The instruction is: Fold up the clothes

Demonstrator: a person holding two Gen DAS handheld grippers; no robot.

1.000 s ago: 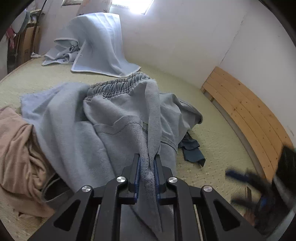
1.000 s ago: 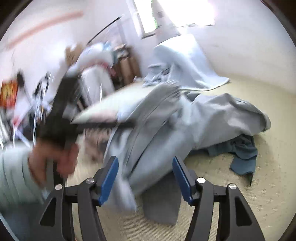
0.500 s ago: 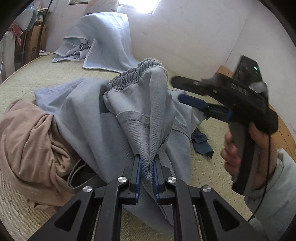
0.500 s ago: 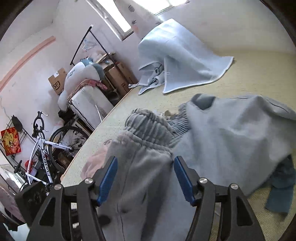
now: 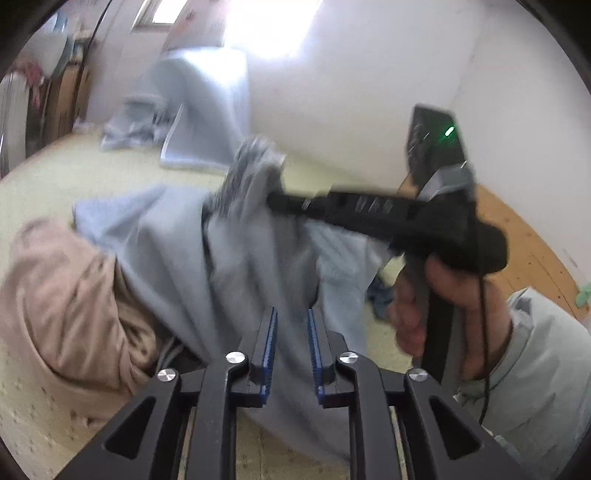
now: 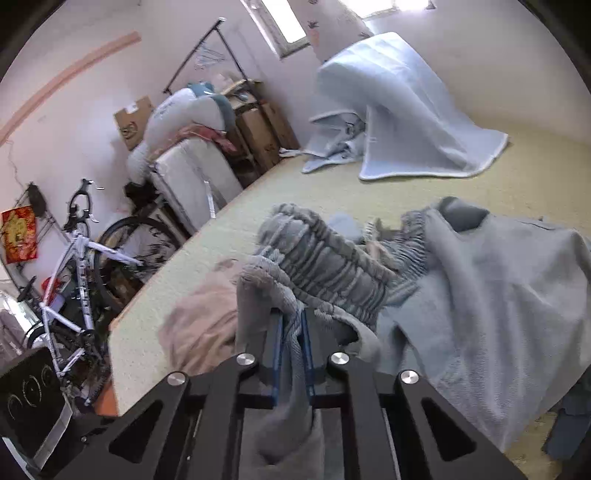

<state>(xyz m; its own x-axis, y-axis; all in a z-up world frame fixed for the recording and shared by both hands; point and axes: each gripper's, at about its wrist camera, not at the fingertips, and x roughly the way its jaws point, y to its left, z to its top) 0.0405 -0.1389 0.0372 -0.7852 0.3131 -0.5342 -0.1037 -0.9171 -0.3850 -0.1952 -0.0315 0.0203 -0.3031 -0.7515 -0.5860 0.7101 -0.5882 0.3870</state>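
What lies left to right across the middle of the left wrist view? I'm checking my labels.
Tan garment → grey sweatpants → right gripper gripping their waistband → hand → pale sleeve.

We see daylight from the window (image 5: 273,26) at top, blown out to white glare. The left wrist view is smeared by motion blur; the right wrist view is sharp. Both show fisheye bending and dark vignetted corners.
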